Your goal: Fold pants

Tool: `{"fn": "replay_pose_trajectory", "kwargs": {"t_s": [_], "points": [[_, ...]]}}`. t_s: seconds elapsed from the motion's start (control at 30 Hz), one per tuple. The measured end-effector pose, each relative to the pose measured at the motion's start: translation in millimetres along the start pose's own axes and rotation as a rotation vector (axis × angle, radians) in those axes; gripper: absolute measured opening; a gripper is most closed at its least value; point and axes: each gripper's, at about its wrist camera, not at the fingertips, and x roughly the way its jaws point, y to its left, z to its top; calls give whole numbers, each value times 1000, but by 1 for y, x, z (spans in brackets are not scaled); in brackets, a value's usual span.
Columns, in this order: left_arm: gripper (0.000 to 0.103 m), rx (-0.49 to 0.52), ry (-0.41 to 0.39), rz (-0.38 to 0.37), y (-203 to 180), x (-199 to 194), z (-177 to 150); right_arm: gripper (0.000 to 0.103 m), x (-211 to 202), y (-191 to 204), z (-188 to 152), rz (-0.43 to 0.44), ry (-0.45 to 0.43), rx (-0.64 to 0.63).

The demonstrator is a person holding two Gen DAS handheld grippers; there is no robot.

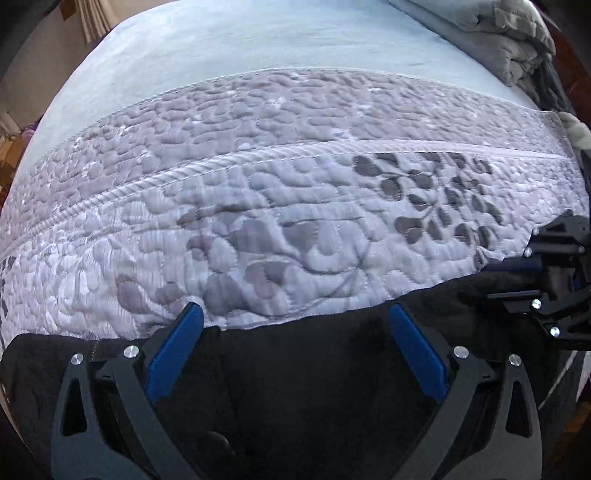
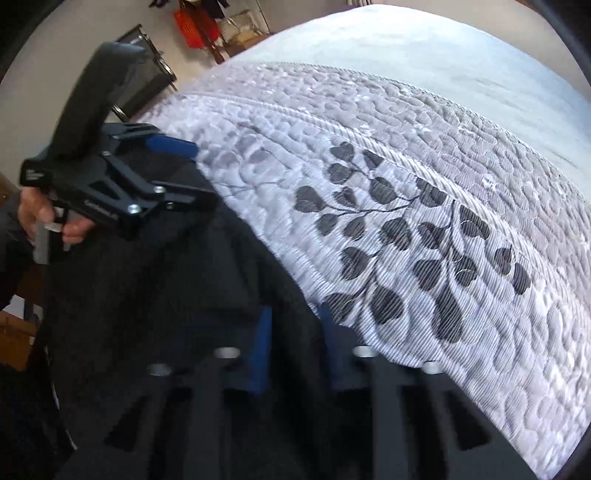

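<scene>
A: Noted black pants [image 1: 314, 387] lying at the near edge of the bed, on the quilted leaf-print coverlet [image 1: 295, 229]. Pale blue bedspread [image 1: 240, 48] beyond it, grey heap of bedding [image 1: 517, 40] at the far corner.

B: And the grippers?

A: Left gripper [image 1: 295, 347] had its jaws spread wide over the cloth, gripping nothing; blue pads [image 1: 173, 354] clear on either side. Right gripper [image 2: 291, 332] had its jaws close together with dark cloth between them. Frame was blurred there, so I judged them clamped on a fold of the pants rather than swore to it.

B: Which step, then?

A: Early, I judged. Garment looked bunched, not laid flat, no neat fold showing. One side seemed taken up, the other not yet. The next move would call for the left jaws to come down on the fabric edge and pinch it, so both ends could be lifted and drawn out square over the coverlet.

B: Did the views differ?

A: They did. The left view showed the pants' far edge running across the coverlet, and the right gripper side-on at the margin. The right view showed the person's hand [image 2: 48, 218] on the left gripper's handle, and a chair [image 2: 147, 70] and an orange bag [image 2: 192, 26] by the wall.
</scene>
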Motion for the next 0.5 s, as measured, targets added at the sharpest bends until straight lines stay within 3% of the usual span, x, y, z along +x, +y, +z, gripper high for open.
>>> {"fn": "replay_pose_trajectory", "kwargs": {"t_s": [0.1,0.3,0.4,0.5], "points": [[100,48,-8,-93,-8,-8,2,10,-4,10,-3,-1,-23,-33],[100,234,-1,-227,-36,-2,14,9,-20,8,-5,22,-114,1],[100,300,37,-360,-40,5,21,9,-28,8,-7,33,-153,-1],[100,303,130,-505,-40,18,26,9,-34,9,-10,49,-180,-2]]}}
